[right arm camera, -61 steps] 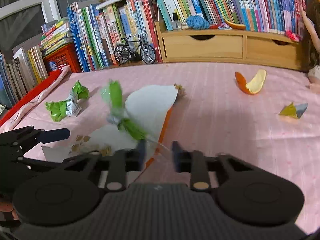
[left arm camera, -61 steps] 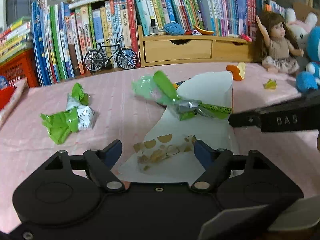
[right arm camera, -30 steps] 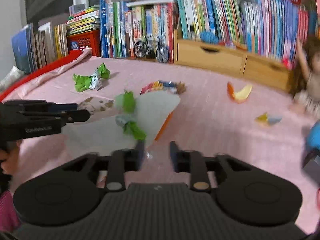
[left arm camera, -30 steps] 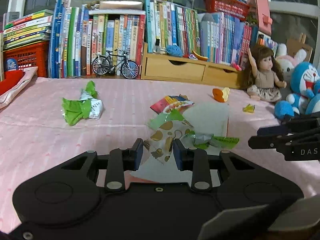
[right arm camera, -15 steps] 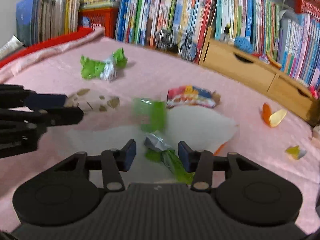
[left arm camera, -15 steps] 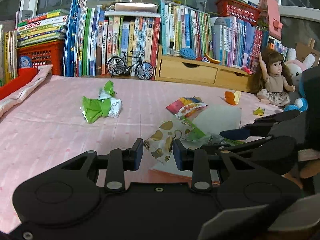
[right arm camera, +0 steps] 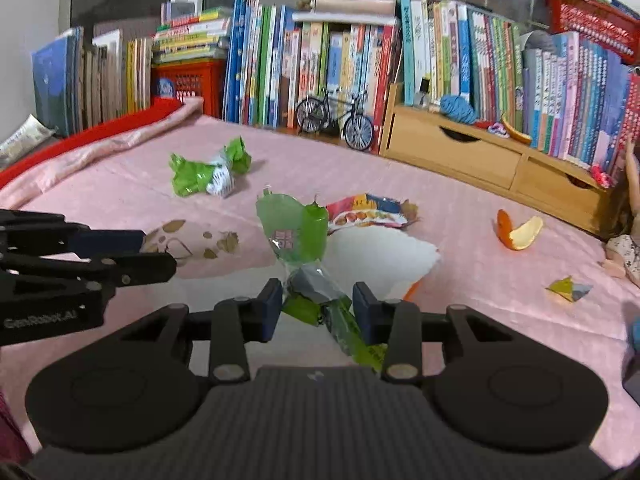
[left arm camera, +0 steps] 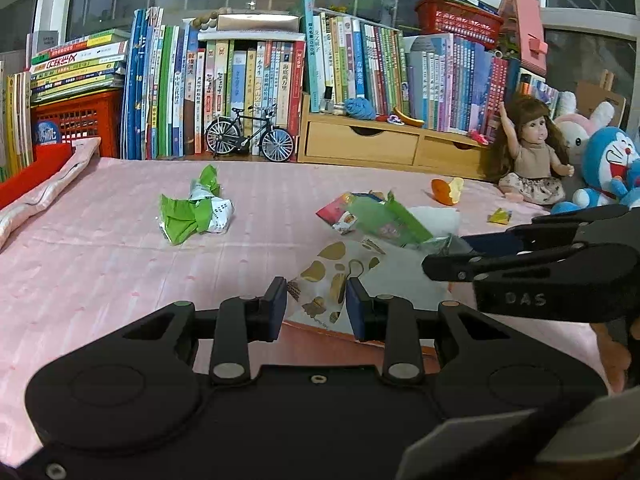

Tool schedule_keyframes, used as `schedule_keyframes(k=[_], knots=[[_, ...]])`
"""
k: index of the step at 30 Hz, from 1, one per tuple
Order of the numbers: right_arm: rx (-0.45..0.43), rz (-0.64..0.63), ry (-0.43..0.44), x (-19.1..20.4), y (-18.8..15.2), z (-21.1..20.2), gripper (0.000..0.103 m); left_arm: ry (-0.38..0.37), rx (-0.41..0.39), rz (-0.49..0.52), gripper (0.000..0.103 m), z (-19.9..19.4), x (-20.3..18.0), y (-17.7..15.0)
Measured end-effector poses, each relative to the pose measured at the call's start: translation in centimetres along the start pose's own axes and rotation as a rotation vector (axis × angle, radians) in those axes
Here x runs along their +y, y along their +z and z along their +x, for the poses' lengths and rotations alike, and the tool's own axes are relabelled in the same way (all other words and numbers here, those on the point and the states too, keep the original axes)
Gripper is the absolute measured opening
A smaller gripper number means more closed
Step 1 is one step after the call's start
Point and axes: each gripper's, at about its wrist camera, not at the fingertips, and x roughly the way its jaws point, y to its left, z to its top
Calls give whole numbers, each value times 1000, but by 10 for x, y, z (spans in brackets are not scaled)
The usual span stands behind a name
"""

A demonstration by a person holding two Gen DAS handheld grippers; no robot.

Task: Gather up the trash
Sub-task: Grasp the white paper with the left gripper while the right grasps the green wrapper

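Several scraps are not yet collected, by my reckoning: far left, the crumpled green wrapper (left arm camera: 196, 216) lies alone on the pink surface (left arm camera: 100, 264). My left tool (left arm camera: 316, 308) has its jaws partly closed around the edge of the patterned bag (left arm camera: 332, 276). My right tool (right arm camera: 316, 306), jaws apart, straddles a green wrapper (right arm camera: 296, 240) without squeezing it. Beyond lie the colourful packet (right arm camera: 368, 212), then orange peel (right arm camera: 518, 234) and a small folded scrap (right arm camera: 568, 289).

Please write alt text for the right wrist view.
The right gripper, open, straddles a green wrapper above a white bag on a pink cloth. The left gripper holds the bag's edge; books line the back.
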Motion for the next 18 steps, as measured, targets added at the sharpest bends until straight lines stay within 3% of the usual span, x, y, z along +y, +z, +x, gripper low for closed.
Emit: schedule_keyframes(k=[18], knots=[[-89,59,59,23,-50,-105,40,-73,-18,19,30,-86,-20,-41]])
